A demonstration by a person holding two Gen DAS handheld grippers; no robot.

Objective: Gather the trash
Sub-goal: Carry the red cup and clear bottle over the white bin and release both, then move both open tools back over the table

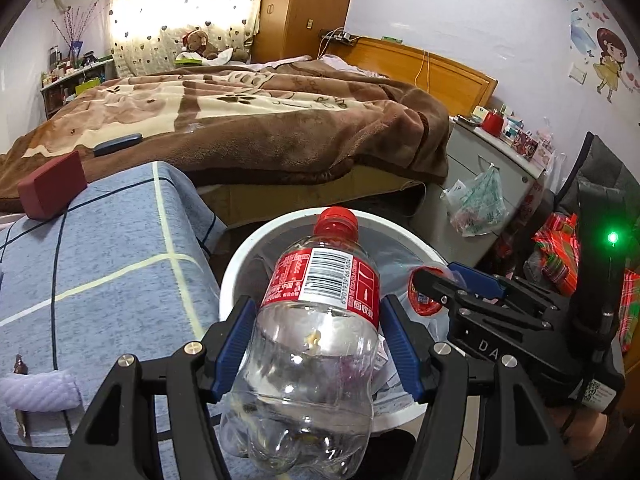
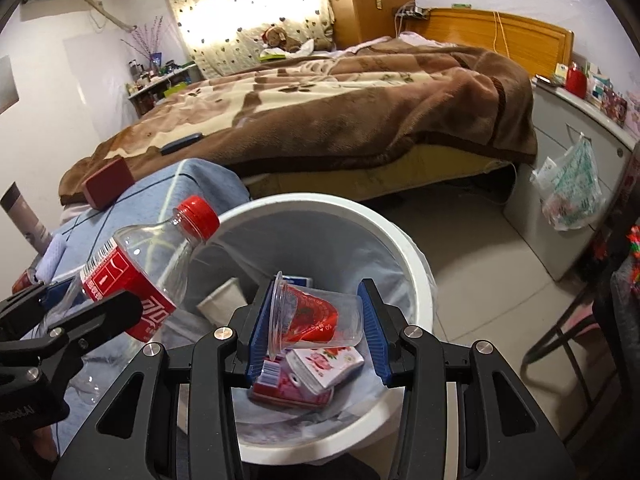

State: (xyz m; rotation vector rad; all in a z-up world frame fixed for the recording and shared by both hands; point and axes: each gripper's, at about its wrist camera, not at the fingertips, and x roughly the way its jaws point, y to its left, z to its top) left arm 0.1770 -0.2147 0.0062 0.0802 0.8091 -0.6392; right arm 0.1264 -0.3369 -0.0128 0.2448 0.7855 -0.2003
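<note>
My left gripper (image 1: 318,308) is shut on a clear plastic bottle (image 1: 316,340) with a red cap and red label. The bottle is tilted, cap forward, over the near-left rim of a white lined trash bin (image 1: 240,256). My right gripper (image 2: 320,296) is shut on a clear plastic cup (image 2: 316,316) with red print. It holds the cup on its side above the bin (image 2: 416,264). The bottle (image 2: 152,264) and left gripper (image 2: 68,300) show at the left of the right wrist view. The right gripper (image 1: 452,280) and cup (image 1: 424,304) show at the right of the left wrist view.
Inside the bin lie a flowered carton (image 2: 328,364), a red packet (image 2: 280,388) and a paper cup (image 2: 222,300). A blue checked cover (image 1: 100,280) with a red box (image 1: 52,190) is on the left. Behind is a bed (image 1: 260,128); at right, a grey cabinet (image 2: 560,200) with a hanging bag (image 2: 572,184).
</note>
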